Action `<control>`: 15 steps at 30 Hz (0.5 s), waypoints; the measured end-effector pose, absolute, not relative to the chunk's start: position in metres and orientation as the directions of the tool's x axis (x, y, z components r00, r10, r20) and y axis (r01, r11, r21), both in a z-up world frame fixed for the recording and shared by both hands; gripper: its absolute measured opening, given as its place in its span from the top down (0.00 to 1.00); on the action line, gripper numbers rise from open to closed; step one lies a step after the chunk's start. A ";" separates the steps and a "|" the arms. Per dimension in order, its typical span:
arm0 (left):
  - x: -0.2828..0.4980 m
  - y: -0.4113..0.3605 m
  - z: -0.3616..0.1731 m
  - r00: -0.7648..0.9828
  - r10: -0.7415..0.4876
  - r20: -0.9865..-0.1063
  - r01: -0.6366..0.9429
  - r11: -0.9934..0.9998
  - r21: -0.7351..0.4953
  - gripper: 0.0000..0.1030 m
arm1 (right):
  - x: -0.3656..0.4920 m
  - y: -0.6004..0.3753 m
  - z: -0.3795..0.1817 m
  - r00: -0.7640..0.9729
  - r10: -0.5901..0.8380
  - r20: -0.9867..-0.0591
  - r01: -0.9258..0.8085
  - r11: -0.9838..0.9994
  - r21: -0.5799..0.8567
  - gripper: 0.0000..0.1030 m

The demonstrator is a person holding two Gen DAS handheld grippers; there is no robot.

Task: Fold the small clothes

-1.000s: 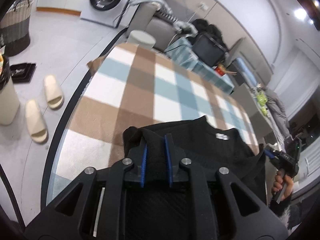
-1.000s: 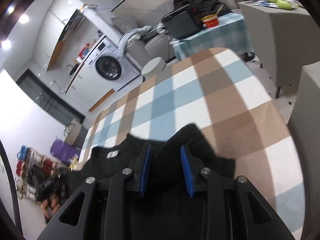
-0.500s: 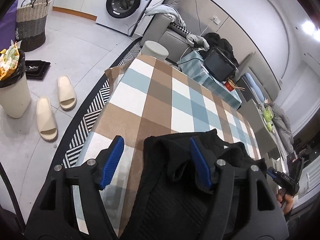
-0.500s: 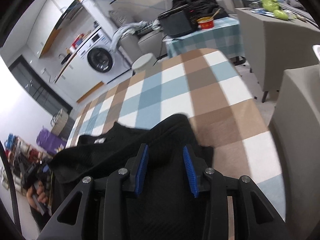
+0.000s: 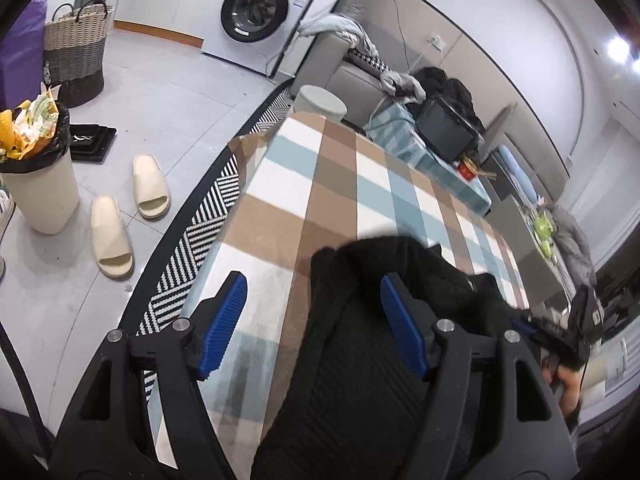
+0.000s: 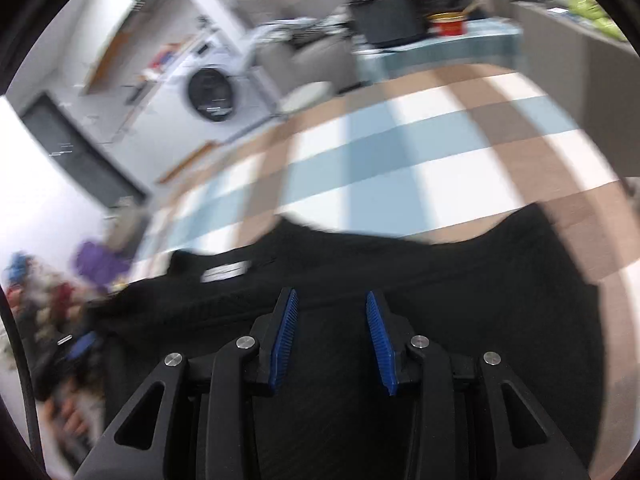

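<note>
Mid-fold on the black knit top (image 5: 360, 360): my left gripper (image 5: 312, 320) is opening, cloth between but untouched. Right gripper (image 6: 331, 336) hangs part open over it, gripping nothing I reckon; next I'd re-pinch an edge.

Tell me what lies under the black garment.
The black garment rests on a brown, blue and white checked cloth, visible all around it. Whatever the cloth covers, and anything beneath the garment's middle, stays hidden.

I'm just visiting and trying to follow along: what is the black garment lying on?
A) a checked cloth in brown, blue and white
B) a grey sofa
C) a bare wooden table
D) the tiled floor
A: the black garment lies spread on the checked cloth, whose brown, blue and white squares show beyond it in both wrist views.
</note>
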State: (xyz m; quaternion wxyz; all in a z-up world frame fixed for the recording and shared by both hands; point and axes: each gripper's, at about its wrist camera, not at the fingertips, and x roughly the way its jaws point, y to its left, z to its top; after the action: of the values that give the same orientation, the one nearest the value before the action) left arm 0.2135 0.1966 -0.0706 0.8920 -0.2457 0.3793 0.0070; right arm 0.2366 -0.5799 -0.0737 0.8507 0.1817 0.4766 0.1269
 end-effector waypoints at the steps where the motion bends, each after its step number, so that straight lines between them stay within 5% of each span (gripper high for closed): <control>1: 0.213 0.191 -0.072 0.702 -0.173 -0.691 -0.183 0.894 -0.410 0.35 | 0.236 -0.583 -0.073 0.522 0.377 -0.765 -0.030 0.904 0.426 0.64; 8: 0.232 0.152 -0.091 0.616 -0.146 -0.774 -0.110 0.957 -0.268 0.35 | 0.214 -0.618 -0.051 0.555 0.346 -0.757 -0.068 0.925 0.373 0.60; 15: 0.250 0.149 -0.103 0.598 -0.142 -0.789 -0.125 0.956 -0.266 0.35 | 0.201 -0.662 -0.042 0.590 0.260 -0.765 -0.027 0.952 0.304 0.48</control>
State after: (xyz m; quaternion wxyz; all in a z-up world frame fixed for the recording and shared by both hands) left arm 0.2495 0.1488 -0.1032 0.8813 -0.1487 0.4486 -0.0047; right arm 0.2006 -0.6623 -0.0417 0.8819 0.1311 0.4456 0.0813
